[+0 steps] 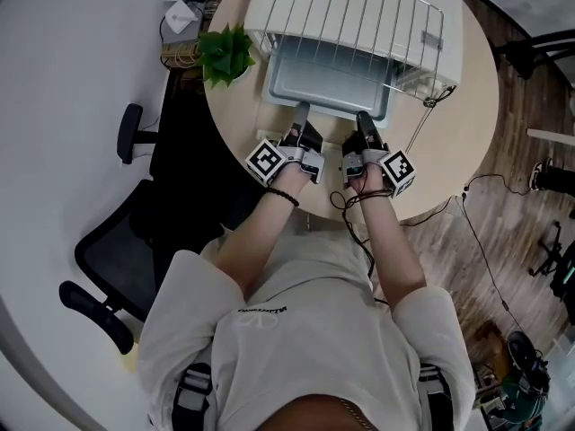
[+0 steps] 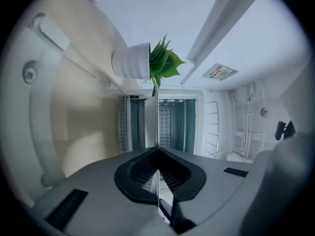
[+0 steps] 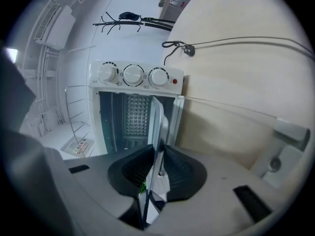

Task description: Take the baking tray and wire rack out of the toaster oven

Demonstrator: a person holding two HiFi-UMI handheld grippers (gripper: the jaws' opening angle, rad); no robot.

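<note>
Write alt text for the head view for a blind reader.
Seen from above, a person grips the near edge of a baking tray with the left tool and right tool, the tray sticking out of a white toaster oven on a round table. A wire rack lies atop the oven.

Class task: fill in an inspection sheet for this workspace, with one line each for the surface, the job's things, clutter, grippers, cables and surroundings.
Surface: round wooden table, carrying the oven and a plant.
Job's things: baking tray sticks out in front of the toaster oven; wire rack lies on top of the oven.
Clutter: potted plant beside the oven, at its left in the head view.
Grippers: left gripper and right gripper side by side, fingers of both shut on the tray's near edge.
Cables: thin cable across the table right of the tray; floor cable trails below.
Surroundings: black office chair left of the table; wooden floor at right.
</note>
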